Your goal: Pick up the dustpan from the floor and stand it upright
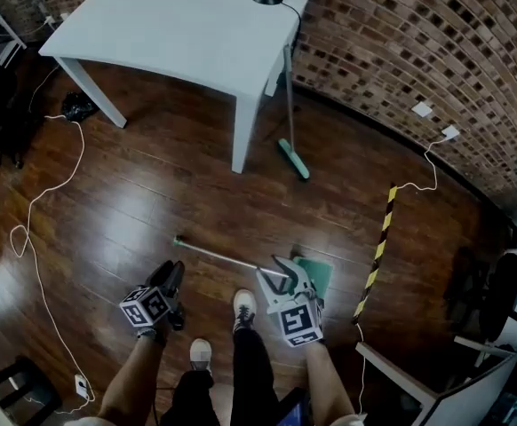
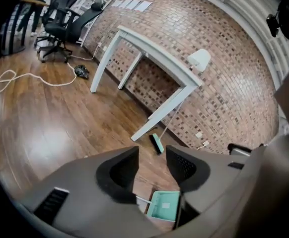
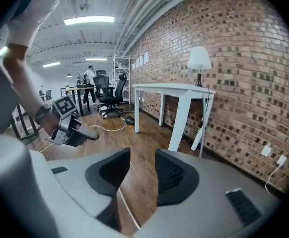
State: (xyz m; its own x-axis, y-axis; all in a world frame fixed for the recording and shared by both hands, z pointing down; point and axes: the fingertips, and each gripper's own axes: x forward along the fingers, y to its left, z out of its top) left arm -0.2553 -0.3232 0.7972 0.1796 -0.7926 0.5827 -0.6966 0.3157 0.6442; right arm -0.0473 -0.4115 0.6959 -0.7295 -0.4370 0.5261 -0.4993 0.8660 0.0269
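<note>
Mint-green plastic dustpan (image 1: 317,275) with a slim metal handle lies flat on the glossy wooden floor (image 1: 152,193), lower centre. Left gripper (image 2: 152,163) and right gripper (image 3: 143,165) jaws gape empty. White bench (image 1: 178,25) upper left.

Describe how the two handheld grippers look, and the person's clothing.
The left gripper and right gripper each have a grey moulded body, black ribbed pads and a white cube printed with black square markers. The person wears dark trousers and white shoes.
</note>
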